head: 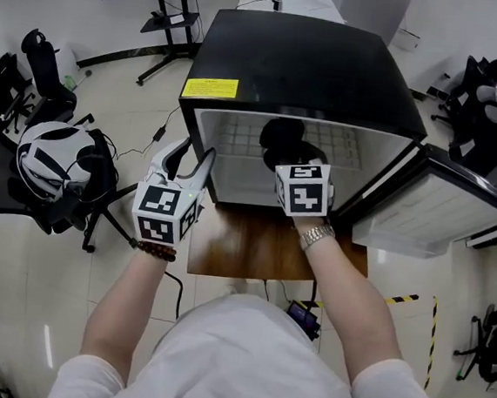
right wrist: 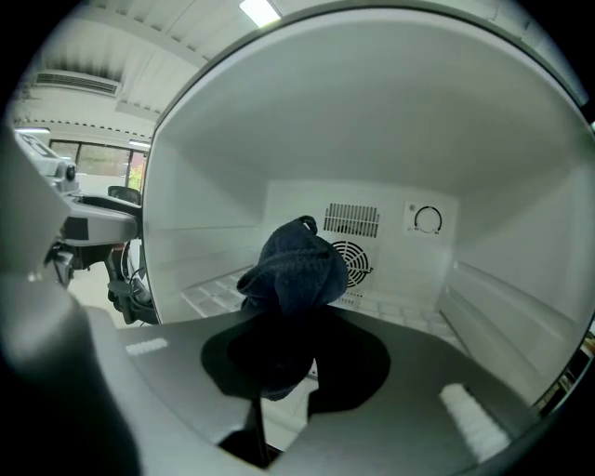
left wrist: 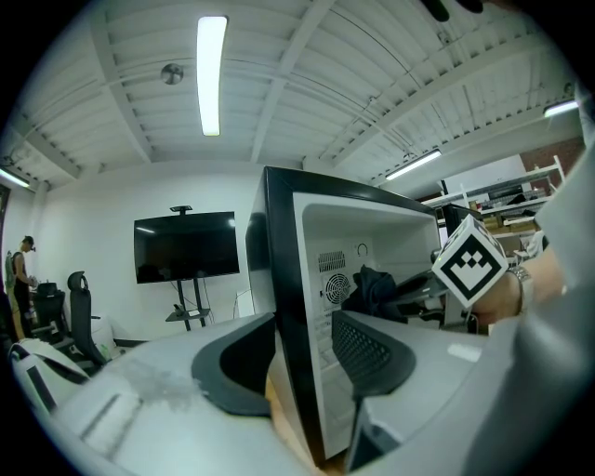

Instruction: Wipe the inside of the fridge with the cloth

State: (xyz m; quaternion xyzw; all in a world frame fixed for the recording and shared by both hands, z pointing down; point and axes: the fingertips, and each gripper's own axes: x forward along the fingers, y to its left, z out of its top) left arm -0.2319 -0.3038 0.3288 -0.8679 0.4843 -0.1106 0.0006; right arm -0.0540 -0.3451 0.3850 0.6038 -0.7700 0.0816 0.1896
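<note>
A black mini fridge [head: 306,59] stands on a small wooden table [head: 244,246], its door [head: 440,208] swung open to the right. My right gripper [head: 289,158] reaches into the white interior, shut on a bunched dark cloth [head: 281,137]. In the right gripper view the cloth [right wrist: 293,265] bulges above my right gripper [right wrist: 288,367], in front of the back wall's fan grille [right wrist: 353,260]. My left gripper [head: 195,158] straddles the front edge of the fridge's left wall [left wrist: 284,279]. Its jaws close on that wall, one pad [left wrist: 372,358] inside and one outside.
Office chairs [head: 42,69] and a white-and-black bundle [head: 51,157] crowd the floor at left. A TV stand [head: 166,11] is behind the fridge, and more chairs [head: 480,111] stand at right. Cables and yellow-black tape [head: 401,299] lie near the table.
</note>
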